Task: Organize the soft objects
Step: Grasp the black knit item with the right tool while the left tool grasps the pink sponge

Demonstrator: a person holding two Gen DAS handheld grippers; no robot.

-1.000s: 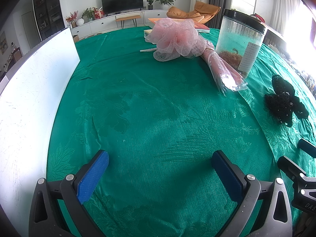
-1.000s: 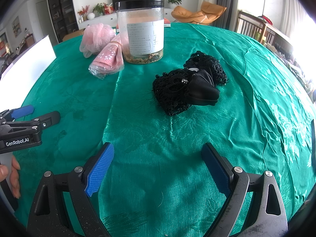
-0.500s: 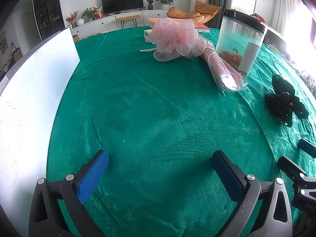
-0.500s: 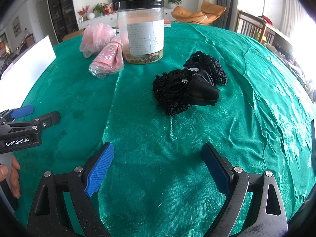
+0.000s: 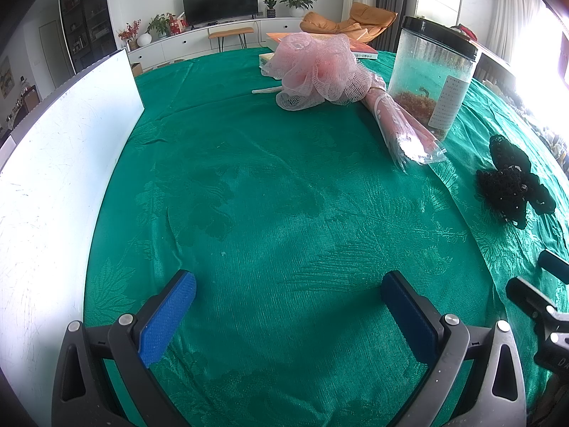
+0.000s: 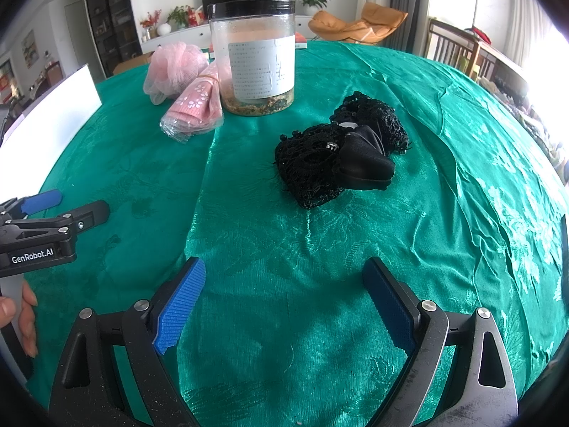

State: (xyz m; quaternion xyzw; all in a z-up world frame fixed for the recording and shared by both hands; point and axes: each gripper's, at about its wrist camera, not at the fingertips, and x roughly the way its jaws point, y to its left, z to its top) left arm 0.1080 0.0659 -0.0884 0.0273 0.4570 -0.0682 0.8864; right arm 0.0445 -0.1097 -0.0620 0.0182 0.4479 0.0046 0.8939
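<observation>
A pink mesh bath pouf point(image 5: 318, 71) point(image 6: 174, 66) lies at the far side of the green tablecloth point(image 5: 270, 192). Beside it lies a pink flowered cloth in a clear bag point(image 5: 402, 124) point(image 6: 195, 106), leaning against a clear jar. A black lace and mesh bundle point(image 6: 338, 156) point(image 5: 512, 185) rests in front of my right gripper point(image 6: 284, 291), which stands open and empty well short of it. My left gripper point(image 5: 288, 295) is open too, over bare cloth, and shows at the left edge of the right wrist view as the left gripper point(image 6: 60, 210).
A clear jar with a black lid point(image 6: 256, 60) point(image 5: 434, 74) stands at the back. A white board point(image 5: 60, 163) stands upright along the table's left edge. Books point(image 5: 359, 48) lie behind the pouf. A hand point(image 6: 21, 313) holds the left gripper's handle. Chairs stand at the right.
</observation>
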